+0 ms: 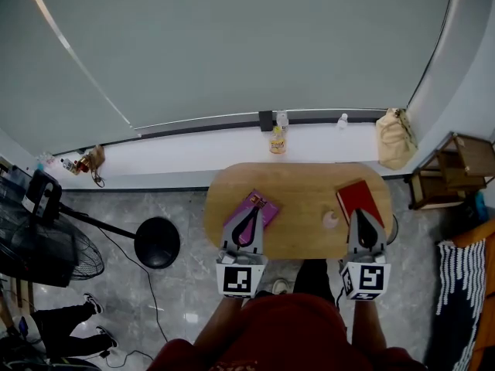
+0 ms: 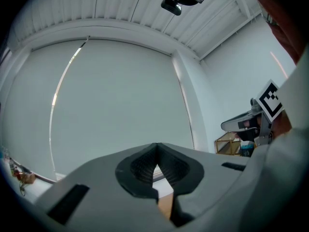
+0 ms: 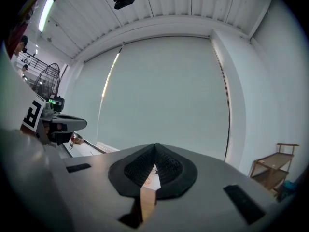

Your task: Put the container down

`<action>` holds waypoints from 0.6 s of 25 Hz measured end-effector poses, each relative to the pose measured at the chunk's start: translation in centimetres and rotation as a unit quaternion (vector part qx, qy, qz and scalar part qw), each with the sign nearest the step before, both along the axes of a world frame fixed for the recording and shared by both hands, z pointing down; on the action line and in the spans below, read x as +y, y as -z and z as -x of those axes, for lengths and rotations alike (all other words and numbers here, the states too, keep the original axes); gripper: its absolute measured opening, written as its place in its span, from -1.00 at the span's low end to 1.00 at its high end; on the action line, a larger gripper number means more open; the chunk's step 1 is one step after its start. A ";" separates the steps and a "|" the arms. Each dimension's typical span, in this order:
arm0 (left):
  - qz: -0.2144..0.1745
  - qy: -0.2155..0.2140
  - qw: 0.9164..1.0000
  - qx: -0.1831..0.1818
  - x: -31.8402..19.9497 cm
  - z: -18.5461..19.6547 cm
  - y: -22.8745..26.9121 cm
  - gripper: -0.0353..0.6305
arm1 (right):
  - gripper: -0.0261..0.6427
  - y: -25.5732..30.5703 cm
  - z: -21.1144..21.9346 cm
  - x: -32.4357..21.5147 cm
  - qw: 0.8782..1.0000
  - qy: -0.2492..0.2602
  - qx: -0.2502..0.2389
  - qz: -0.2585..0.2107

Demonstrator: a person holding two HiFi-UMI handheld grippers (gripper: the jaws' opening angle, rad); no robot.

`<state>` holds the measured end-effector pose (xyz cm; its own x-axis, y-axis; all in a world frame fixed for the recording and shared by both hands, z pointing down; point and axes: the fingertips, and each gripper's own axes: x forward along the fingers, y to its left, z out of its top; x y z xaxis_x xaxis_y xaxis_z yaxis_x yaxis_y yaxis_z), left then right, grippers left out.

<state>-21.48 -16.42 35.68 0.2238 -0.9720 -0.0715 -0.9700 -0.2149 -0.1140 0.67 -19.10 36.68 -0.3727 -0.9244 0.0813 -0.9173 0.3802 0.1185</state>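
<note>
A small pale round container (image 1: 330,220) stands on the oval wooden table (image 1: 302,188), just left of my right gripper (image 1: 364,216) and apart from it. The right gripper's jaws are shut with nothing between them; its tip lies over the near end of a red book (image 1: 358,198). My left gripper (image 1: 250,211) rests over a purple book (image 1: 263,204) on the table's left side, also shut and empty. In the left gripper view (image 2: 155,147) and the right gripper view (image 3: 155,147) the dark pads meet at the tip, pointing at the grey window blind.
Behind the table, a white ledge (image 1: 193,149) carries an orange bottle (image 1: 278,140), two clear bottles (image 1: 282,119) and a brown bag (image 1: 395,137). A wooden shelf (image 1: 456,168) stands at the right. A floor fan (image 1: 46,238) and its round base (image 1: 157,242) are at the left.
</note>
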 end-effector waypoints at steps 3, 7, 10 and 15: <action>0.005 -0.002 1.000 0.001 -0.2 0.1 0.1 -0.88 | -0.93 -0.1 0.3 -0.1 1.000 0.003 0.003 0.006; 0.009 -0.003 1.000 -0.002 -0.5 0.2 0.1 -0.88 | -0.93 -0.1 0.4 -0.3 1.000 0.008 0.010 0.009; 0.010 -0.004 1.000 -0.002 -0.5 0.2 0.2 -0.88 | -0.93 0.5 0.0 -0.4 1.000 0.009 0.013 0.003; 0.007 -0.003 1.000 0.000 -0.6 0.3 0.5 -0.88 | -0.93 1.1 -0.3 -0.7 1.000 0.007 0.016 -0.003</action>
